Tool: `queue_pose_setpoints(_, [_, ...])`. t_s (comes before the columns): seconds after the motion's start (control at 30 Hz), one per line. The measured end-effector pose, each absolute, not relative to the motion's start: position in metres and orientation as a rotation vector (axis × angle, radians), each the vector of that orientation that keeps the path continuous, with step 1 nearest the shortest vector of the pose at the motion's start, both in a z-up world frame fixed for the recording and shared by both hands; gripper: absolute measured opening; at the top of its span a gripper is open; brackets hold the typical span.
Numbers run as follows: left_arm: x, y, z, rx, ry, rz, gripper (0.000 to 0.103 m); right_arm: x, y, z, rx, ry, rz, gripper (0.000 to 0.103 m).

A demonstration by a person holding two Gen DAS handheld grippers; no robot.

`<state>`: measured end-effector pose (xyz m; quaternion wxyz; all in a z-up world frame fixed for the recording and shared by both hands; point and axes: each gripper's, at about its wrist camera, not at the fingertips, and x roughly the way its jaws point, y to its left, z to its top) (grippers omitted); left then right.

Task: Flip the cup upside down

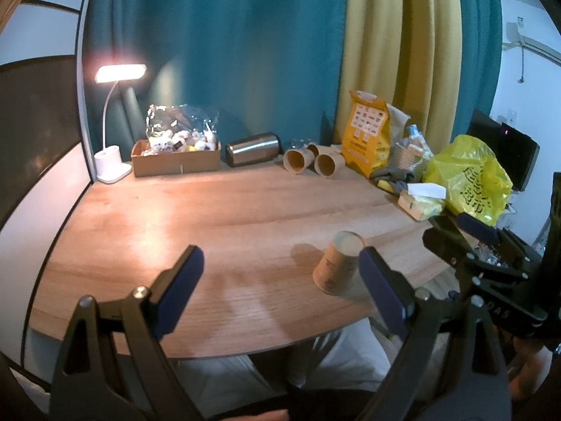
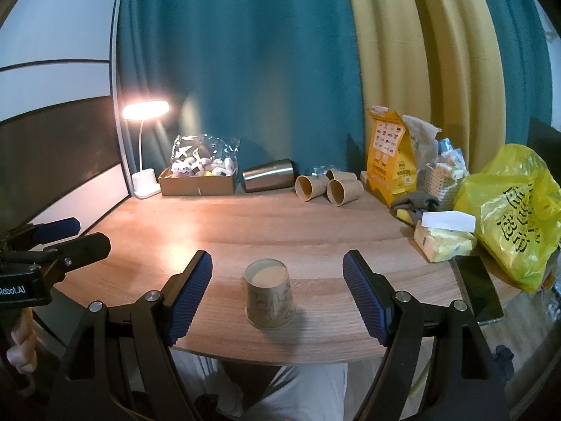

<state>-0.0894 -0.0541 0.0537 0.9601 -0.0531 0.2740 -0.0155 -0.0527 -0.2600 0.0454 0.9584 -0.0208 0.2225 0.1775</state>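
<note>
A brown paper cup (image 2: pixel 269 294) stands upside down, base up, on the wooden table (image 2: pixel 280 224) near its front edge. My right gripper (image 2: pixel 277 291) is open, its blue pads on either side of the cup without touching it. In the left wrist view the cup (image 1: pixel 337 263) sits just left of the right pad. My left gripper (image 1: pixel 280 273) is open and empty, over the table to the left of the cup. The right gripper also shows at the right of the left wrist view (image 1: pixel 459 226), and the left gripper at the left of the right wrist view (image 2: pixel 70 233).
At the back stand a lit desk lamp (image 2: pixel 145 147), a cardboard box of small items (image 2: pixel 198 180), a steel tumbler on its side (image 2: pixel 268 174), three paper cups lying down (image 2: pixel 329 184) and an orange bag (image 2: pixel 391 161). At right lie a tissue pack (image 2: pixel 445 235), a yellow plastic bag (image 2: pixel 515 217) and a phone (image 2: pixel 478 289).
</note>
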Motion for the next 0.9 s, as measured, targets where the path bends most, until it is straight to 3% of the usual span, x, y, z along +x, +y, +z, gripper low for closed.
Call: queue_pose_setpoints(0.9, [-0.0899,-0.0535,0.0478,-0.111,0.564,-0.034,0.091,-0.0541,-0.258,0.0391,-0.033,0.464,0.366,0.08])
